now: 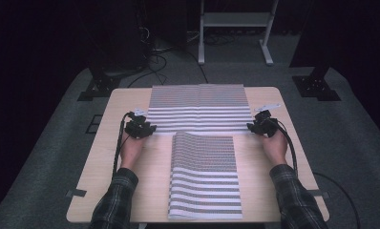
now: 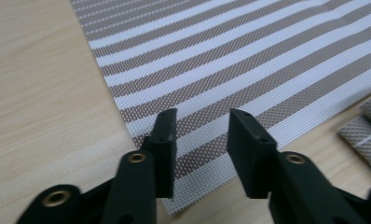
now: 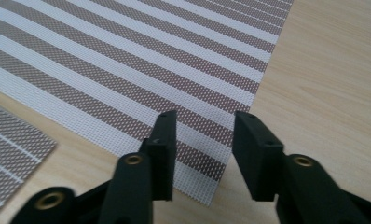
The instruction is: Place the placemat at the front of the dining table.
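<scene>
Far striped mat (image 1: 197, 107) laid flat, probably done; left gripper (image 2: 201, 133) and right gripper (image 3: 203, 135) open over its corners, holding nothing; near mat (image 1: 205, 176) left.

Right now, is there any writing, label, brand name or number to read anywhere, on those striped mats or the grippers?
There is none to read: the far striped mat and the near striped mat carry only stripes, and the left gripper, right gripper and table bear no lettering.
</scene>
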Action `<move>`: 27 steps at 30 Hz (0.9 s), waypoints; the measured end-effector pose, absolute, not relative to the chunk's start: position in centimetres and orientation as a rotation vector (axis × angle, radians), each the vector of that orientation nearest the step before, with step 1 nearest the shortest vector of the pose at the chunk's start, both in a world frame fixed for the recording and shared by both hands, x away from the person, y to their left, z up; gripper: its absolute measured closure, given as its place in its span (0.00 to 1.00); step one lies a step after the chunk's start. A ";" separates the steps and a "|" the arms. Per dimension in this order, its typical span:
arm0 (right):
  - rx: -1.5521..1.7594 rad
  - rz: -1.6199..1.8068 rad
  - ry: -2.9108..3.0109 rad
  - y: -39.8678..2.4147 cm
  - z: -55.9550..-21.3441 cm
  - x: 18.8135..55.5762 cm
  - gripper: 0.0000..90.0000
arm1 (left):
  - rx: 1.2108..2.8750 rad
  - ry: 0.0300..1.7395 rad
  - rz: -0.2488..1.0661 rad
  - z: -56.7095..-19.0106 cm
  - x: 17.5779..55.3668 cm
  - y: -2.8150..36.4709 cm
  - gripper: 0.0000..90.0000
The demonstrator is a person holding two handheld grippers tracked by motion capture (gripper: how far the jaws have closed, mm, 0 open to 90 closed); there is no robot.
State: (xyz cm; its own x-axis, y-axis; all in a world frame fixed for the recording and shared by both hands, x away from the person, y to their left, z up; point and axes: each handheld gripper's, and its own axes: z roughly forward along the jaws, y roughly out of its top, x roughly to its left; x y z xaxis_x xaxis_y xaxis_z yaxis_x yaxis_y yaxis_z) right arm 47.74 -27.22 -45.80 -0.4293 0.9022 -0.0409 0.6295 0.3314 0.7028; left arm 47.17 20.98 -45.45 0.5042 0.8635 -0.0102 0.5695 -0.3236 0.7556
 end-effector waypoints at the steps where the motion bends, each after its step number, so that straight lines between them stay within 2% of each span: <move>1: 1.353 0.873 2.172 -27.3 -45.7 47.5 0.59 | 2.026 1.170 0.506 -45.3 47.1 21.1 0.61; 4: 1.360 0.906 2.176 -27.4 -45.3 46.9 0.44 | 2.022 1.169 0.495 -44.8 46.6 21.4 0.48; 7: 1.338 0.915 2.182 -27.2 -44.8 46.1 0.23 | 2.000 1.154 0.472 -44.5 45.8 21.7 0.35; 10: 1.320 0.921 2.200 -27.0 -44.3 45.1 0.10 | 2.023 1.131 0.423 -44.3 45.0 21.7 0.20; 13: 1.283 0.905 2.213 -26.8 -43.8 43.8 0.10 | 2.044 1.106 0.416 -44.1 44.1 21.4 0.09; 16: 1.282 0.936 2.223 -26.8 -43.5 42.9 0.10 | 2.055 1.084 0.424 -43.9 43.1 21.3 0.01; 27: 1.227 0.946 2.208 -27.2 -43.2 38.6 0.10 | 2.051 1.017 0.445 -43.1 38.8 21.5 0.00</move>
State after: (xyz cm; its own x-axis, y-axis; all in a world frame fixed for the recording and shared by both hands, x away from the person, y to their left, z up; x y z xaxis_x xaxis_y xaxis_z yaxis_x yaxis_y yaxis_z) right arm 38.64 -27.18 -43.23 -0.5088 0.8596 -0.0482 0.5580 0.3719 0.7418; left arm 38.79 21.51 -43.08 0.6170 0.7863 -0.0319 0.5099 -0.3686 0.7773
